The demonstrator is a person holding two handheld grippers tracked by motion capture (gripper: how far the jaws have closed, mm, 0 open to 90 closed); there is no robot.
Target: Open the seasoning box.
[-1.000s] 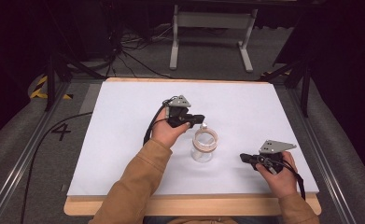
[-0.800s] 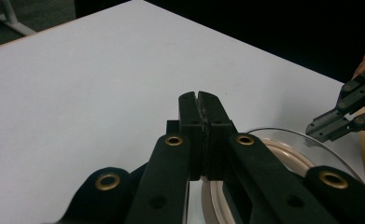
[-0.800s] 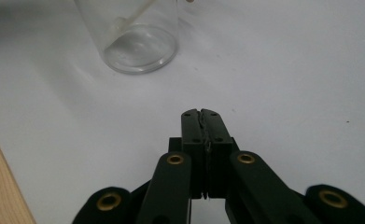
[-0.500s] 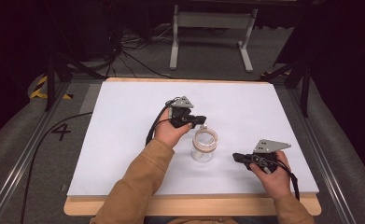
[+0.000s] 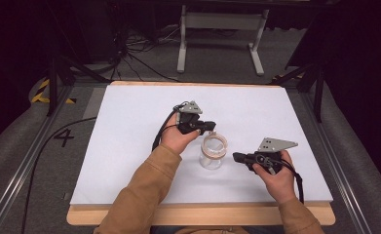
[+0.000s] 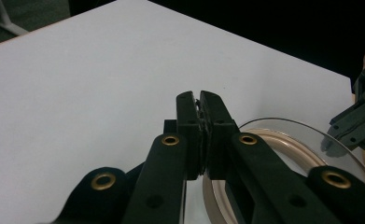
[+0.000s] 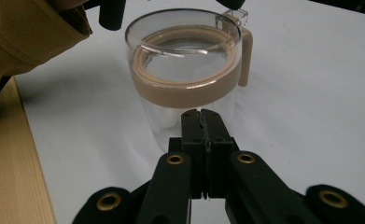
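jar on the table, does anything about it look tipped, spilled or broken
Nothing stands out. The clear jar stands upright on the white table, its tan-ringed lid seated level, with no spill or crack visible. Both tools, left and right, are shut beside it.

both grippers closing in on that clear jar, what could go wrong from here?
1. The right gripper points at the jar wall with jaws shut; pushing on could slide or tip the jar.
2. The left gripper sits shut by the rim near the tan lid band; a nudge may knock it.
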